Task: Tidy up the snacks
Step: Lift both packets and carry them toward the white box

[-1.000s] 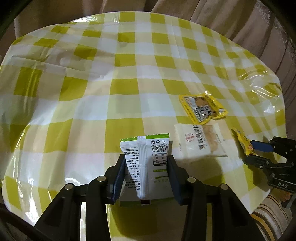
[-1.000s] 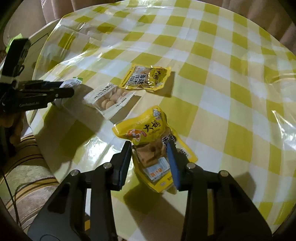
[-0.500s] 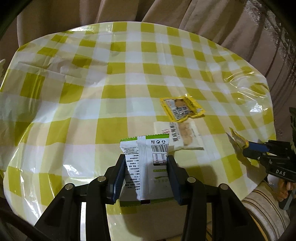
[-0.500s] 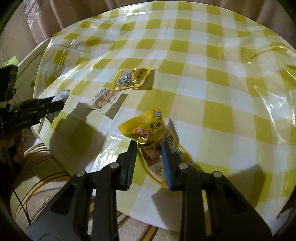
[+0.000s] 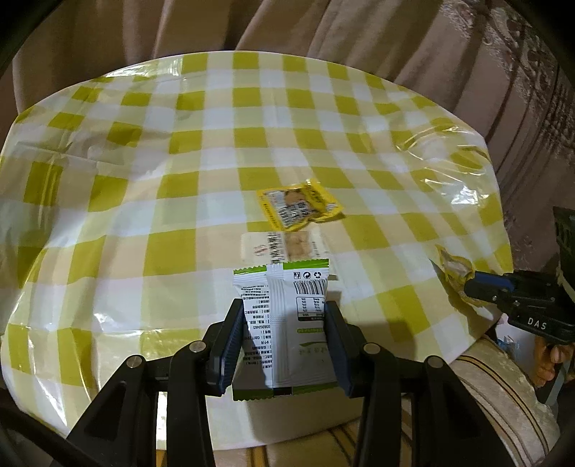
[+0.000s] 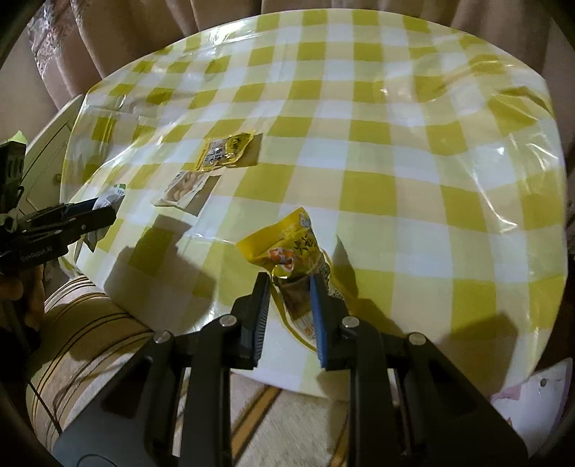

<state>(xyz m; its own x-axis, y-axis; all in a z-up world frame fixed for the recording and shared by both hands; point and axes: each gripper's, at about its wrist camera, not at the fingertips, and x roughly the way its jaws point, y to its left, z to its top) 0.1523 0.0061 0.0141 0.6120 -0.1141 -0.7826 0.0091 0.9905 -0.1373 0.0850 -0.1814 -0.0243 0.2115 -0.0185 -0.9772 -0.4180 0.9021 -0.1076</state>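
The white-and-green snack packet point(image 5: 284, 323), a flat, smooth foil pillow pack with crimped zigzag ends, a barcode and fine print on its back, stands with its long axis running from 6 to 12 o'clock in the left wrist view, clamped by its long sides in the left tongs point(image 5: 284, 345), above the near edge of the table point(image 5: 143, 201). The right tongs point(image 6: 289, 309) are clenched on the yellow snack bag point(image 6: 287, 251), a crinkled glossy pouch whose bunched top points toward 11 o'clock, its lower clear part showing brown pieces; it hangs over the table's near rim. Beyond, at about 12 o'clock from the white packet, a pale rectangular biscuit packet point(image 5: 284, 246) lies flat, long axis from 9 to 3 o'clock, and just past it a small yellow sachet point(image 5: 298, 210) lies flat, tilted. The table is round, covered with a shiny plastic-filmed cloth in yellow-green and white checks. Folded beige curtains point(image 5: 359, 32) hang behind; a striped cushion point(image 6: 82, 323) sits below the rim.
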